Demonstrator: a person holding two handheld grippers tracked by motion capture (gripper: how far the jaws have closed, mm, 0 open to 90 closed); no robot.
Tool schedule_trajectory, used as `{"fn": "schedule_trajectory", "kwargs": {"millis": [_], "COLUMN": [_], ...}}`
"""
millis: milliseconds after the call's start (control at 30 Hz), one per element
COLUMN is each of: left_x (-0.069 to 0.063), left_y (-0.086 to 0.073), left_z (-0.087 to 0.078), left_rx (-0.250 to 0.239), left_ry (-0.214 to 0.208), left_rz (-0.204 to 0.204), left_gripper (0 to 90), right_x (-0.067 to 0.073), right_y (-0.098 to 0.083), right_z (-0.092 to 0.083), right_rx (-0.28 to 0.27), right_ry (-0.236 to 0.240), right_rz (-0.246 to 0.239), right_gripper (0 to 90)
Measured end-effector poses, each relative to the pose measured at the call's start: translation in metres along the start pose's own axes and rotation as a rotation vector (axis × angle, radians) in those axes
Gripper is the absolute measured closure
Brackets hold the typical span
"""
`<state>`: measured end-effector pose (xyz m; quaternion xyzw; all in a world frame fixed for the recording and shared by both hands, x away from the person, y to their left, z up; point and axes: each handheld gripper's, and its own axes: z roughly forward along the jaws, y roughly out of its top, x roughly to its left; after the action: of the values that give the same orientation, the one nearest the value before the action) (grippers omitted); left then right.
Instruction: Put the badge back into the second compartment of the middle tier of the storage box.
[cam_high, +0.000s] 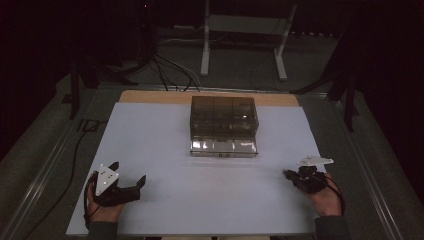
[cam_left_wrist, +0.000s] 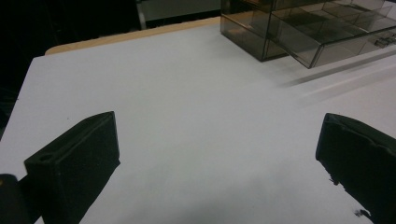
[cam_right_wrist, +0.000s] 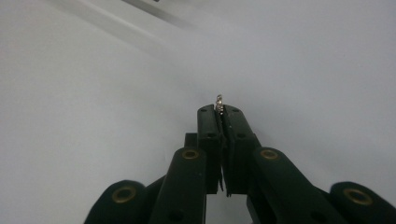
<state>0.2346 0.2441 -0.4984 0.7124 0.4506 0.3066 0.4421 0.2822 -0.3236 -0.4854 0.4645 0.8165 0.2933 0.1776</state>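
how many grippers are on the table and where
2: the left gripper at the white board's near-left corner, jaws wide apart; the right gripper at the near-right edge, shut on a small metal ring.

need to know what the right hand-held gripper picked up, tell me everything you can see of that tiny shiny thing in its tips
The small metal piece looks silvery and glossy, with a rounded, ring-like top; it is too small to name for sure. It stands upright, pinched at the very tips of the right hand-held gripper, whose black jaws are closed on it so that just its top pokes out above them. Behind it is the pale tabletop; whether it touches that surface cannot be told. Nothing else is seen touching it.
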Motion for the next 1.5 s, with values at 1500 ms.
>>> {"fn": "schedule_trajectory", "kwargs": {"millis": [1500], "left_x": [-0.001], "left_y": [0.0], "left_z": [0.001], "left_rx": [0.003], "left_ry": [-0.005], "left_rz": [0.004], "left_gripper": [0.6], "right_x": [0.008], "right_y": [0.03], "right_z": [-0.011], "right_rx": [-0.06], "right_ry": [0.003], "right_rz": [-0.016], "right_gripper": [87.8]}}
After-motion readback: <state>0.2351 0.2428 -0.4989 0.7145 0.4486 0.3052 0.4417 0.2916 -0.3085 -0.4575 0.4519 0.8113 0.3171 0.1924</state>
